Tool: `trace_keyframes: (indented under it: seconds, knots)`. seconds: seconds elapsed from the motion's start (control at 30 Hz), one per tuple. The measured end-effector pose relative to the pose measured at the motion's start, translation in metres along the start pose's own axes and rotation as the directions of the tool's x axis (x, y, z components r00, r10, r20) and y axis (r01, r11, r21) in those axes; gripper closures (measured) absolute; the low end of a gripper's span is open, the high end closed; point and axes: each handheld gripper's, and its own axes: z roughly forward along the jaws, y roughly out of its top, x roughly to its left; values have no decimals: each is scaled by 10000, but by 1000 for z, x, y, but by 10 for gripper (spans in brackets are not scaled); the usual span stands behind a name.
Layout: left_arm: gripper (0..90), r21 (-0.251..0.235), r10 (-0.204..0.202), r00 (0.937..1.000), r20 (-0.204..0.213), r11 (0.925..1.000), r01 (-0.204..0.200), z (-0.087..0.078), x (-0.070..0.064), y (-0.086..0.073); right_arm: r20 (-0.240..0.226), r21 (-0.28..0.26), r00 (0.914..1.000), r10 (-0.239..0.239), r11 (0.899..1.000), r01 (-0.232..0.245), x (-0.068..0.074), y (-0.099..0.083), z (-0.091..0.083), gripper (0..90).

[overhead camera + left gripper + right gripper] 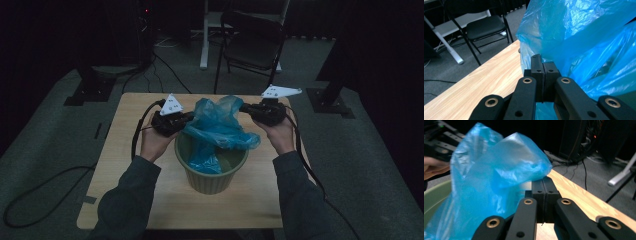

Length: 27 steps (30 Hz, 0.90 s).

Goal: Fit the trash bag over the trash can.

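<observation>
Blue thin plastic bag [218,125] sits centre frame in the high view, its lower part hanging down inside the pale green round plastic bin [212,172], its upper part pulled up and out over the far rim. Left gripper [172,121] at centre left and right gripper [265,112] at centre right each pinch one side of the bag, likely to spread its mouth so it can fold over the bin's rim. Bin stands mid light wooden table [125,170]; black folding chair [252,42] at upper centre.

Left gripper view: jaws pressed together mid-frame, clenched on the bag's edge [574,42], which fills the right half. Close-up confirms the pinch, which the high view leaves too small to tell. Table at lower left, chair at upper left.

Right gripper view: jaws also closed tight, bag film [499,170] bunched at their tips. Bin's green rim [434,195] at lower left; the other hand blurred at far left; table edge on the right.
</observation>
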Motion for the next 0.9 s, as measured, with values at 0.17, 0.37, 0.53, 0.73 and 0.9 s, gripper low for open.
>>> trace_keyframes:
  seconds: [0.17,0.37,0.53,0.73,0.9]
  knots:
    - [897,44,-341,9994,-101,9994,342,-1,6,-3,424,613,9987,279,9977,-304,-6,-3,3,900]
    - [896,243,-634,9978,-212,9977,639,1,12,-8,832,1410,9959,351,9889,-467,-8,-13,8,900]
    - [896,357,-752,9970,-172,9965,758,2,15,-12,816,1785,9966,128,9836,-273,-5,-18,13,900]
    - [895,369,-1102,9938,114,9933,1097,1,15,-21,660,1997,9978,51,9797,-182,-1,-26,13,900]
    - [895,275,-1342,9901,400,9907,1331,-7,15,-29,495,1922,9988,19,9813,-114,4,-30,4,900]
